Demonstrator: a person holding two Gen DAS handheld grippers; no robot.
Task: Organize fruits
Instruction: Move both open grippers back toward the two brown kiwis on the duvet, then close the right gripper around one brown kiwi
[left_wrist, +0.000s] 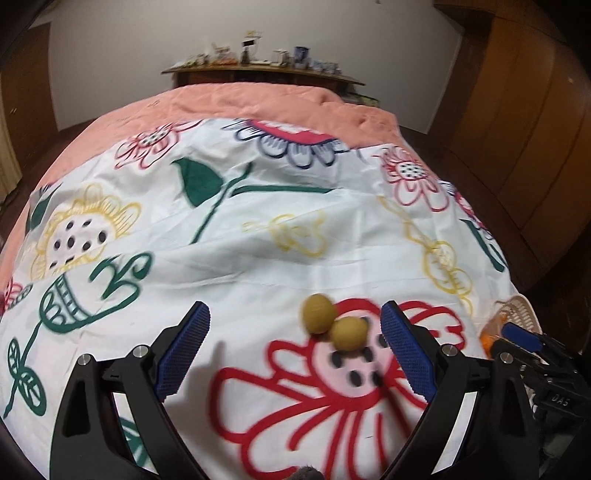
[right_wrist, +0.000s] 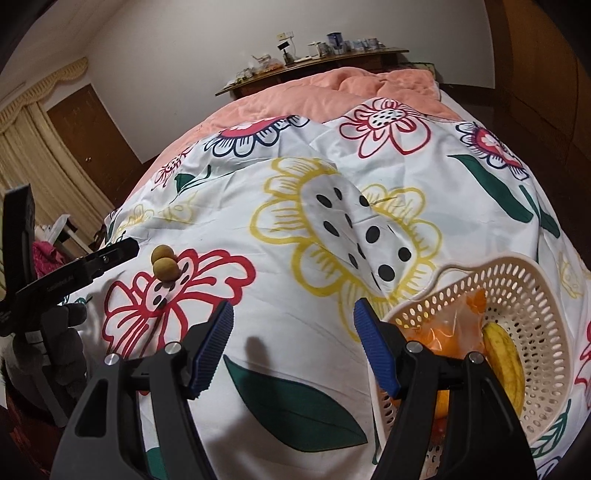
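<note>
Two small round yellow-brown fruits (left_wrist: 332, 325) lie touching on a red flower of the floral sheet (left_wrist: 258, 258). My left gripper (left_wrist: 295, 317) is open just in front of them, and they sit between its fingers, nearer the right one. My right gripper (right_wrist: 293, 314) is open over bare sheet with nothing between its fingers. Its right finger stands at the rim of a cream perforated basket (right_wrist: 532, 291). The basket holds a bag of orange fruits (right_wrist: 450, 328) and a long yellow fruit (right_wrist: 504, 362). The right wrist view shows the same two fruits (right_wrist: 164, 262) at the left.
A salmon blanket (left_wrist: 258, 99) covers the far half of the bed, with a cluttered wooden headboard shelf (left_wrist: 258, 68) behind it. Wooden wardrobes (left_wrist: 535, 129) stand on the right, a curtain (right_wrist: 33, 147) and a door on the left. A gloved hand (right_wrist: 70, 332) holds the left gripper.
</note>
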